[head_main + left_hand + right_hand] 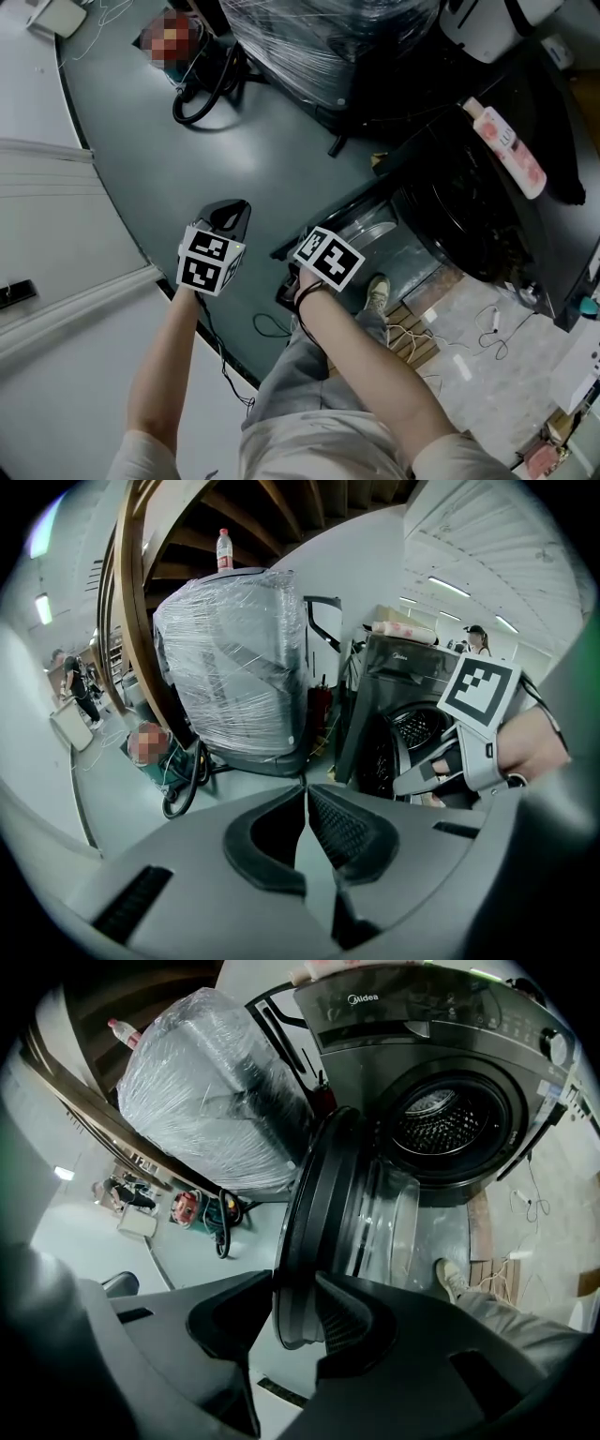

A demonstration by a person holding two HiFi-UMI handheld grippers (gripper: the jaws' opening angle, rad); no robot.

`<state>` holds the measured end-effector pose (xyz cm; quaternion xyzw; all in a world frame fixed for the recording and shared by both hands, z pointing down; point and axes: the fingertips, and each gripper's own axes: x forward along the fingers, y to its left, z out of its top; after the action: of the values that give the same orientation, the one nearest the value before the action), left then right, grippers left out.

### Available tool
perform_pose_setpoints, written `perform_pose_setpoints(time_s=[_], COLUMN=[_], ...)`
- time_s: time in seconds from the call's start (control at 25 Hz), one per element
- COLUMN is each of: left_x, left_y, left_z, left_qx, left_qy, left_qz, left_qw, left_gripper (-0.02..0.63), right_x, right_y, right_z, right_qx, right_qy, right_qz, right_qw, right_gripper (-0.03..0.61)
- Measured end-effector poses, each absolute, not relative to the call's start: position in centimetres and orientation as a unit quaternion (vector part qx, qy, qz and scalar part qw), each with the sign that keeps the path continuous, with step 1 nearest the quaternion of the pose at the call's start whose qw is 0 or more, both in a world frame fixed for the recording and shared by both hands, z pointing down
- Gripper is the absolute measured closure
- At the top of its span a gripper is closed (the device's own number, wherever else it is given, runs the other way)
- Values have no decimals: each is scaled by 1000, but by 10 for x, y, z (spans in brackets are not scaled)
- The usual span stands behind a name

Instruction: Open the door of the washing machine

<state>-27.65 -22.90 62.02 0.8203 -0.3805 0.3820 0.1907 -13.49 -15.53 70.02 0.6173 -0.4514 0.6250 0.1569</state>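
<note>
1. My right hand-held gripper is clamped on the rim of the washing machine door.
2. The door stands swung open, left of the drum.
3. My left hand-held gripper is closed on nothing.

Dim bluish light, ceiling strip lamps overhead, fisheye bending, dark corners, near fingers soft.

What looks like a plastic-wrapped appliance stands near a looped black hose.
</note>
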Motion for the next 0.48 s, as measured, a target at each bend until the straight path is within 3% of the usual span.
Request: perform_pose_setpoints(time_s=[0.48], left_x=[-282], left_y=[-247], left_z=[619], left_qx=[818], left_qy=[-379], left_qz=[385], left_qw=[196], left_gripper=[586], right_x=[-152], right_y=[-180], right_z=[700], right_qx=[599], right_qy=[-465], right_qz=[636], right_qw=[147], right_gripper=[413])
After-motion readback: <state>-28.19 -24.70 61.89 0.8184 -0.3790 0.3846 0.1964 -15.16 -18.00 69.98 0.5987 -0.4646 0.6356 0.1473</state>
